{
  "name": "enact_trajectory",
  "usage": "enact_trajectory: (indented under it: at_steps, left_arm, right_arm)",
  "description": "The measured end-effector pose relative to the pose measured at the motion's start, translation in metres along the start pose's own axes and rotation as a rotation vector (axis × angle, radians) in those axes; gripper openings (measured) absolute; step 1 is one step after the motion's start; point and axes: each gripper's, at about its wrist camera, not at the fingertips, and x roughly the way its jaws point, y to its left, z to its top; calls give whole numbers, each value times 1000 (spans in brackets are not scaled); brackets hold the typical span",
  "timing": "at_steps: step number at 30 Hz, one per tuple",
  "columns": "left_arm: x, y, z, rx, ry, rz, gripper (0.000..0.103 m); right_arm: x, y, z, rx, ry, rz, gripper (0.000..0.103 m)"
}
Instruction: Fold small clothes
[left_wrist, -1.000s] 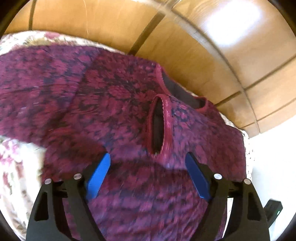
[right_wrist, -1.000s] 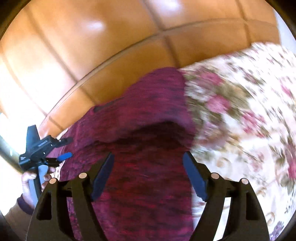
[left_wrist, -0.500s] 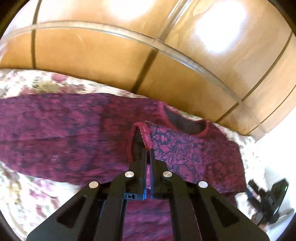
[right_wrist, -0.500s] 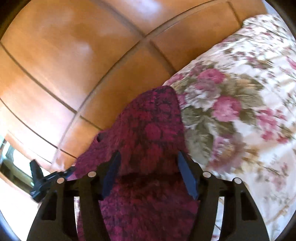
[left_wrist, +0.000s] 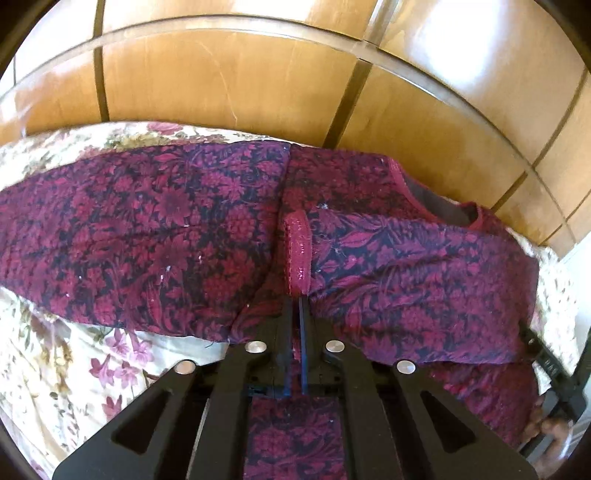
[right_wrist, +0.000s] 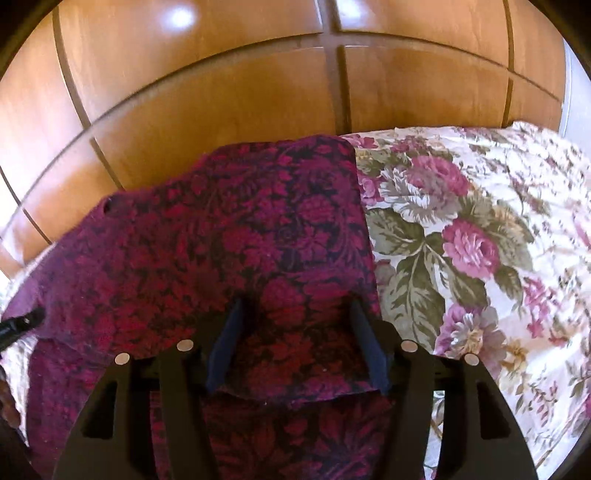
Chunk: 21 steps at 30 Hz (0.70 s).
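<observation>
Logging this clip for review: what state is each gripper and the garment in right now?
Left gripper: shut on the sleeve cuff.
Right gripper: open, fabric lying between its fingers, not clamped.
Maroon floral garment: partly folded, spread on the floral bedspread.
Neckline: open, dark lining showing.

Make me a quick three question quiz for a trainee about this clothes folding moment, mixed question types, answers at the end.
1. True or false: the left gripper is shut on the sleeve cuff of the maroon floral top.
2. Multiple choice: the right gripper is A) shut on the floral bedsheet, B) open with the top's fabric between its fingers, C) out of view.
3. Fill in: behind the bed stand wooden ____.

Key: 1 true; 2 B; 3 panels.
</observation>
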Motion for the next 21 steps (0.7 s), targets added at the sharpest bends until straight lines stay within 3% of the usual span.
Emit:
enact_trajectory:
  at_steps: [1,3,4,8,12,17,21]
  left_arm:
    - [-4,3,1,-20,-2,-8,17]
    - [-19,13,1,-44,-34,-21,49]
    - [-29,20,0,-57,-65,-15,53]
    - [-51,54,-5,-117,-91,-22,54]
    - [-65,109,-16,-221,-69,-1,54]
    - [-89,196,-32,-480,-85,-8,54]
    - [-113,278,-47,-738,-178,-24,54]
  right_arm:
    - [0,2,1,-7,2,-9,63]
    - [-4,3,2,-18,4,-26,77]
    - [-9,5,2,-28,3,-50,88]
    - [-39,15,-4,-57,-55,-56,91]
    - [-53,40,-28,-124,-40,-8,93]
    - [-39,80,-66,-275,29,-20,101]
    - [-30,88,-77,-306,67,-41,101]
